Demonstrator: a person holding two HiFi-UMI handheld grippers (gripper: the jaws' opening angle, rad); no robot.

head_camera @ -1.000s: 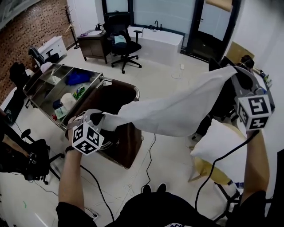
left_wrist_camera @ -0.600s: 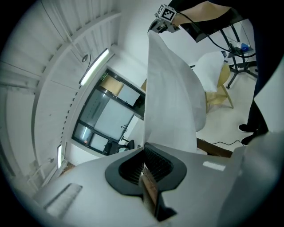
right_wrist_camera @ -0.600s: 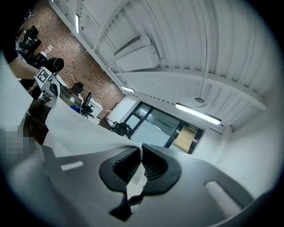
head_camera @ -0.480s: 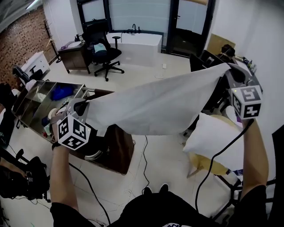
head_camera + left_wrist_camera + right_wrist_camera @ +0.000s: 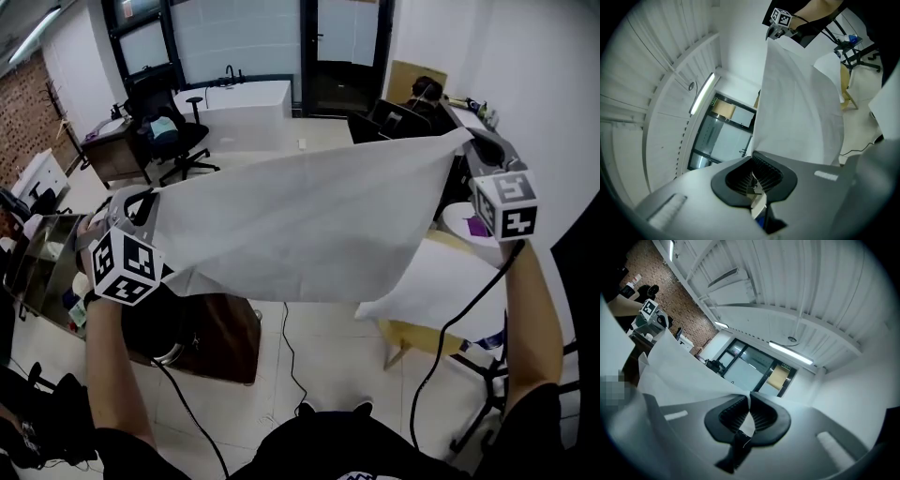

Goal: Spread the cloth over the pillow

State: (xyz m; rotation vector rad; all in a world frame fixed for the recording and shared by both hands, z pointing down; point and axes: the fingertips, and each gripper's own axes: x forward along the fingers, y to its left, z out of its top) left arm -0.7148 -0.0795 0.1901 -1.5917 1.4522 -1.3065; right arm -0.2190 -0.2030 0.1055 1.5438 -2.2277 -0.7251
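The pale floor (image 5: 314,333) takes up most of the head view. Above it the white cloth (image 5: 300,225) is held up in the air as a broad, nearly flat sheet. It is stretched from the left side of the view to the right, and its near edge sags a little. Under the cloth's right end the white pillow (image 5: 455,281) lies on a chair (image 5: 408,339) with a yellowish seat. The cloth's lower right corner overlaps the pillow in this view, but whether the two touch cannot be told. Below the cloth's left end stands a dark wooden cabinet (image 5: 220,328). Well apart from it, at the far side of the room, a black office chair (image 5: 173,141) stands near a long white surface (image 5: 246,101). The left gripper (image 5: 142,202) has its jaws together, clamped on one far corner of the cloth. In the left gripper view the fabric comes out from between the ribbed pads and runs away toward the other hand. The right gripper (image 5: 471,141) is likewise clamped tight on the opposite far corner, with a thin fold of cloth pinched between its pads. A black cable (image 5: 450,328) trails down from it along the person's forearm. The left marker cube (image 5: 124,267) and the right marker cube (image 5: 506,204) sit behind the jaws.
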